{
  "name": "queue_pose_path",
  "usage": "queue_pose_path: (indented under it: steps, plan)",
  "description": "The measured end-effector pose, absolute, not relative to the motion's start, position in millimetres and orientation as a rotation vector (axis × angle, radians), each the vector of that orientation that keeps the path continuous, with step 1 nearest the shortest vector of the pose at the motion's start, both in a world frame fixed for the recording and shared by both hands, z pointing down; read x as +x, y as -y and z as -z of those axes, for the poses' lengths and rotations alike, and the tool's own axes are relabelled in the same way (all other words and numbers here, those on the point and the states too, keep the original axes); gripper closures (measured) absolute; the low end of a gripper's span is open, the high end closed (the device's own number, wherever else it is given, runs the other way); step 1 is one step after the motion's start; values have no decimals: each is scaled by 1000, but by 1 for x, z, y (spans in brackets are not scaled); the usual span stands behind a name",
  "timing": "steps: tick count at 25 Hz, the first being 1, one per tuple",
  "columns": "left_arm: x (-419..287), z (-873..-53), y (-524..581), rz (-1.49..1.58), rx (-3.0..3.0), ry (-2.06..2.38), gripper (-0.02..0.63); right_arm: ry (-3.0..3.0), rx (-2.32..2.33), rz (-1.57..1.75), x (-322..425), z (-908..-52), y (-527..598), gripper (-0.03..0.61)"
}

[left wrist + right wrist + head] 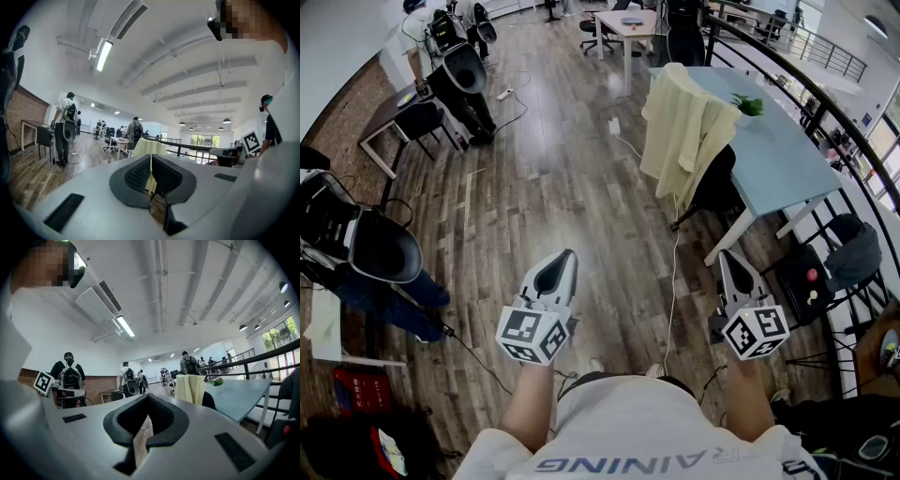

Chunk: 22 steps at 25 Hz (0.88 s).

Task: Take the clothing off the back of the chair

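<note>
A pale yellow garment (684, 129) hangs over the back of a black office chair (719, 185) beside a light blue table (783, 155). In the left gripper view the garment (146, 146) shows straight ahead beyond the jaws; in the right gripper view the garment (190, 389) hangs right of centre. Both grippers are held level in front of the person, well short of the chair. My left gripper (564, 257) is shut with nothing in it. My right gripper (727, 256) is shut and empty too.
A small potted plant (749, 105) stands on the blue table. A white cable (673, 272) runs over the wood floor (553, 187) between the grippers. People with backpacks stand at left (459, 80). A black railing (825, 103) runs at right. Another dark chair (825, 267) stands near my right gripper.
</note>
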<state>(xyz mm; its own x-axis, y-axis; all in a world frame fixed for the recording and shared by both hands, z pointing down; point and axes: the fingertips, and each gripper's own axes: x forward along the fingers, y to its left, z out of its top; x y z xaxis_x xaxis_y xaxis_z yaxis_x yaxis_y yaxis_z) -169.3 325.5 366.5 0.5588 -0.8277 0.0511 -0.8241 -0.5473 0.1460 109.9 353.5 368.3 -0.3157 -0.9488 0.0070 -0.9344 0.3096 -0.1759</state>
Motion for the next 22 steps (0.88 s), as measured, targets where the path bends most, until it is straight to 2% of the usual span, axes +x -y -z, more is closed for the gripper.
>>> queue_pose_path:
  steps: [15, 22]
  plan:
    - [-179, -376, -332, 28, 2624, 1357, 572, -2404, -1758, 336, 100, -378, -357, 557]
    - [-223, -388, -328, 28, 2595, 1374, 572, -2412, -1768, 370, 63, -389, -346, 556]
